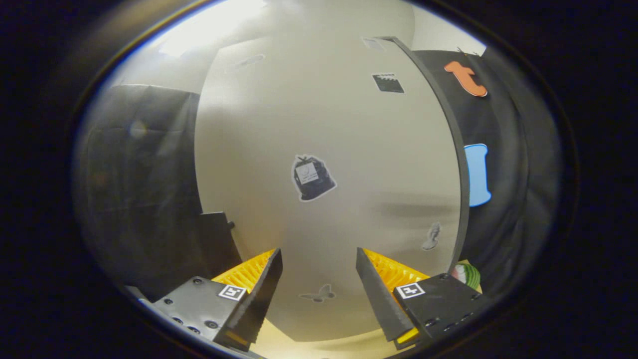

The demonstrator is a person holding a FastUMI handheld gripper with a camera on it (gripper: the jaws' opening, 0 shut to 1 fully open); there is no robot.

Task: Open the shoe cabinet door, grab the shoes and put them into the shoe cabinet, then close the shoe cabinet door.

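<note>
Two fingers spread wide on the gripper [319,253], with nothing held and nothing between them but open air. Faces the shoe cabinet door [359,139] almost square on, close up, with the pale panel dead ahead and running tall, long axis upright. Straight beyond the gap between the fingers sits a bag sticker [312,177] about mid-panel, with a butterfly sticker [317,294] lower down, just ahead of the fingertips.

Key relation for the coming move: which upright edge of the door to go for. To the right, a dark edge strip [461,164] runs the height of the panel, beyond the right finger. To the left, the panel ends against a dark space, with a small black block [217,239] low beside that edge, just beyond the left finger; possibly a handle or a hinge part, hard to tell which. Cannot tell from here whether the door is fully shut or swung partly out.

Low on the right, past the door's bottom corner and just beyond the right finger, a striped green-and-white thing [467,275]; too little showing to call it a shoe.

Likely next: shift sideways toward one edge and hook or pinch there rather than push at the flat face, which offers no grip.
</note>
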